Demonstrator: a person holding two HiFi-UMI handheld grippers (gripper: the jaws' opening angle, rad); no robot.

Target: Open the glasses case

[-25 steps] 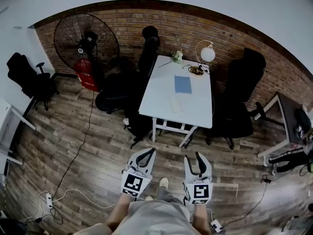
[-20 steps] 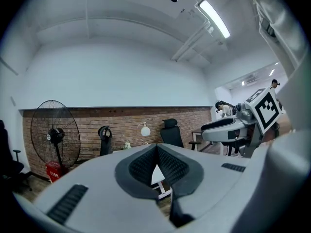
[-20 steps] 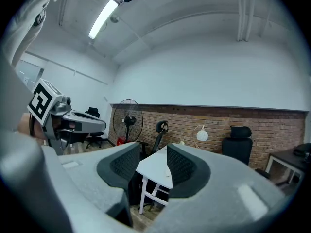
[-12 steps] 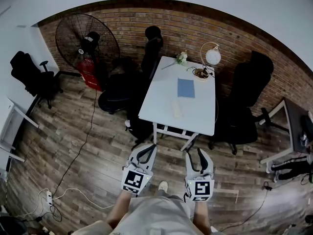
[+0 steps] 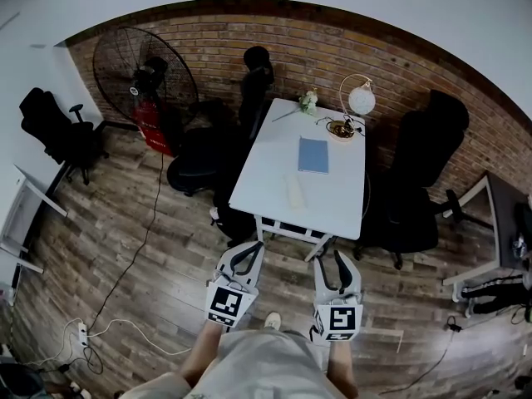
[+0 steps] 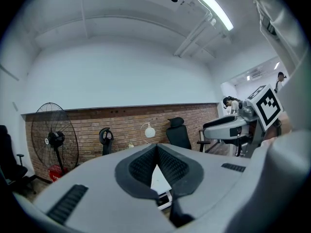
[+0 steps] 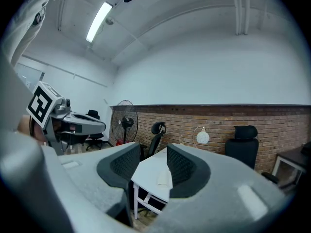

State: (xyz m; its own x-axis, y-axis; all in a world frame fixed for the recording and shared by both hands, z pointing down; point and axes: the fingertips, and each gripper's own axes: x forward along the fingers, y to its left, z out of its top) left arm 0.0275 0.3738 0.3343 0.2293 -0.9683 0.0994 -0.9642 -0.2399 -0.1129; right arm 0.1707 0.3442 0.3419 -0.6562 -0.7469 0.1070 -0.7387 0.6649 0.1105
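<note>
Left gripper: jaws tip to tip, nothing between. Right gripper: jaws a narrow gap apart, empty. Both side by side over the wooden floor, just short of the white table, touching nothing. Glasses case: pale, flat on the table's near half, beyond both grippers, just nearer than the blue notebook.

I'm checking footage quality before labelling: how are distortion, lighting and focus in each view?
Head view: strong fisheye, the brick wall bows into an arc, light flat and even. Left gripper view: ceiling light glares, corners black. Right gripper view: same black corners, right gripper soft up close, white table fairly clear.
</note>
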